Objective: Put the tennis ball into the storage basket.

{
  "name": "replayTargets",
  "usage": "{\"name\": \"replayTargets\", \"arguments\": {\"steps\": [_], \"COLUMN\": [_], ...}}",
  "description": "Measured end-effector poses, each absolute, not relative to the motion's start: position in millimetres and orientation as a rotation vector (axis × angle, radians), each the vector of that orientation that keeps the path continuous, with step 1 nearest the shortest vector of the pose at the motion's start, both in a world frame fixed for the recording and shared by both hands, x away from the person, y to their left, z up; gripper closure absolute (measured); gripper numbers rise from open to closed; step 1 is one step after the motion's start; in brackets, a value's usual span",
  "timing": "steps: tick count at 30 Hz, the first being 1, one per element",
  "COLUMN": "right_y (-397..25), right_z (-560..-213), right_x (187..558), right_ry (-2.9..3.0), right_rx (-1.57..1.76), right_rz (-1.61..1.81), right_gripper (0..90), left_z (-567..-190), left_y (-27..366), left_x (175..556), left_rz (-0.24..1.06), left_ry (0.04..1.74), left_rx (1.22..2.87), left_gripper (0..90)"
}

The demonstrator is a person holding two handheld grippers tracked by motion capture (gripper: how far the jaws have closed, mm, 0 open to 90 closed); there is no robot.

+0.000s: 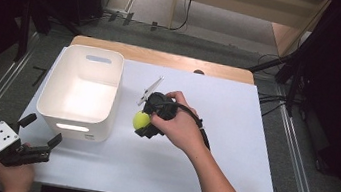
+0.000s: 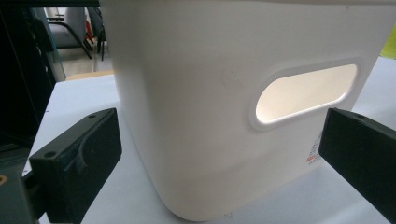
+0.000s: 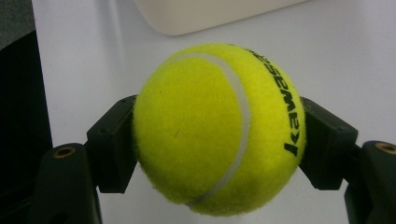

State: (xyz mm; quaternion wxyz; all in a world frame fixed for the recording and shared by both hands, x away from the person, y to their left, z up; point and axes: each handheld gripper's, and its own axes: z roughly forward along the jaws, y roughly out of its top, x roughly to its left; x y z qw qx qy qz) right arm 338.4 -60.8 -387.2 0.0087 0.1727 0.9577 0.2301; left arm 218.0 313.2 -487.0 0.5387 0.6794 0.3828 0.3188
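The right hand-held gripper (image 1: 143, 122) clamps the ball (image 3: 219, 128) across its middle, just beside the bin (image 1: 53, 90) above the surface (image 1: 231, 150). It looks light, springy and fuzzy, so it should grip well. The left hand-held gripper (image 1: 42, 132) stands wide, empty. The bin's inside floor is washed out by glare.

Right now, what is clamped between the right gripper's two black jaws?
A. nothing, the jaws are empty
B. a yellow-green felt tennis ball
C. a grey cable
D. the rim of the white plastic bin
B: in the right gripper view the yellow-green felt tennis ball sits pressed between both jaws of the right gripper, beside the white plastic bin.
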Motion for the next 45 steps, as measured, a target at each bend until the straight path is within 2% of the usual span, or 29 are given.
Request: {"name": "replayTargets", "arguments": {"steps": [22,45], "right_y": [-42.6,-21.5], "right_z": [-378.5,-354.4], "right_x": [347.4,358.7], "right_ry": [3.003,2.987], "right_rx": [0.523,0.5], "right_rz": [0.757,0.811], "right_gripper": [23.6,23.8], "left_z": [-486.9,-486.9], "left_y": [312.7,313.5], "left_x": [218.3,218.7], "left_rz": [0.757,0.75], "left_ry": [0.913,0.91], "left_rx": [1.618,1.612], "left_gripper": [0.0,0.0]}}
